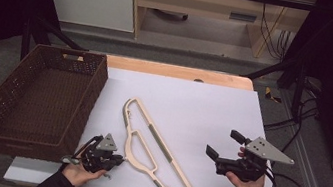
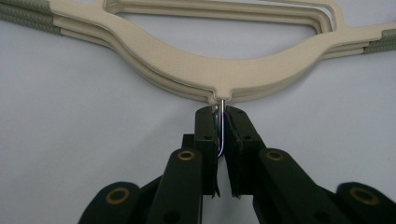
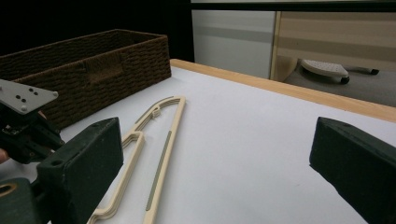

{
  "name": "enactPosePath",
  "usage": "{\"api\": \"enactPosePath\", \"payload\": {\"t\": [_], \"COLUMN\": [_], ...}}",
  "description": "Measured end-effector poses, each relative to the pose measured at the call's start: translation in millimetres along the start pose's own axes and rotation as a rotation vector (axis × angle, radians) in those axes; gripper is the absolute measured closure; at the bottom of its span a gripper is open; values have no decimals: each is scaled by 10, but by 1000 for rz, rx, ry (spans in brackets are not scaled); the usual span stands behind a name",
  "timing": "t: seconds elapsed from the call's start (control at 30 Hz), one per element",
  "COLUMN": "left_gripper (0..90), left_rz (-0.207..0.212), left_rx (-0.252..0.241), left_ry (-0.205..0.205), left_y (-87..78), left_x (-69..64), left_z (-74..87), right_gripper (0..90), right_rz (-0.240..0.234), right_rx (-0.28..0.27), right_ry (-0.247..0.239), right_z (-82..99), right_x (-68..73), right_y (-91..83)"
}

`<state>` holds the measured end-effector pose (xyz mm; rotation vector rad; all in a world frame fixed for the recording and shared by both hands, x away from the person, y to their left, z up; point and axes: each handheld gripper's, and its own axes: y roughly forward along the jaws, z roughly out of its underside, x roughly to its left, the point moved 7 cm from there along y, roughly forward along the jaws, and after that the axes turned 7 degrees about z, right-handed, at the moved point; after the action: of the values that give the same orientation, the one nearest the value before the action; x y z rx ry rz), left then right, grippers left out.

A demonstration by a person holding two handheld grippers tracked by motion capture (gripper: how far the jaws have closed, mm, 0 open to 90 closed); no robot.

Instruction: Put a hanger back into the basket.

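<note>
Tabletop [image 1: 203, 104], white-covered, one: carrying the items below.

Hangers [image 1: 156, 147], cream plastic with grey-green grip strips: lying flat in a stack near the middle, running from 11 o'clock toward 5 o'clock. The left gripper view is showing three stacked edges; an exact count cannot be confirmed from the high view.

Hook [image 2: 223, 126], thin metal wire, one visible: projecting from the stack's neck toward the near-left.

Basket [image 1: 37, 98], dark brown woven, one: sitting at the tabletop's 9 o'clock edge, empty inside.

Left tool [image 1: 111, 158], one: resting at 7 o'clock in a hand [image 1: 81, 173], jaws clenching the hook just beside the hanger neck.

Right tool [image 1: 227, 143], one: hovering at 4 o'clock in the other hand [image 1: 248, 185], jaws spread wide, grasping nothing, well apart from the hangers.
</note>
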<state>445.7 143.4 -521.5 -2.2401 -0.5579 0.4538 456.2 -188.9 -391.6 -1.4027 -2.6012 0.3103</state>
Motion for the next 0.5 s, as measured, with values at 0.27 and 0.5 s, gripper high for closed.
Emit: {"api": "enactPosePath", "payload": {"t": [0.27,0.5], "left_gripper": [859,877], "left_rz": [-3,-3], "left_rx": [16,16], "left_ry": [29,67], "left_y": [-24,-73], "left_x": [-7,-32], "left_z": [-12,-53], "right_gripper": [33,37], "right_rz": [-1,-10], "right_rx": [-2,11], "right_ry": [-6,-6], "right_z": [4,18], "right_x": [7,56], "right_y": [13,42]}}
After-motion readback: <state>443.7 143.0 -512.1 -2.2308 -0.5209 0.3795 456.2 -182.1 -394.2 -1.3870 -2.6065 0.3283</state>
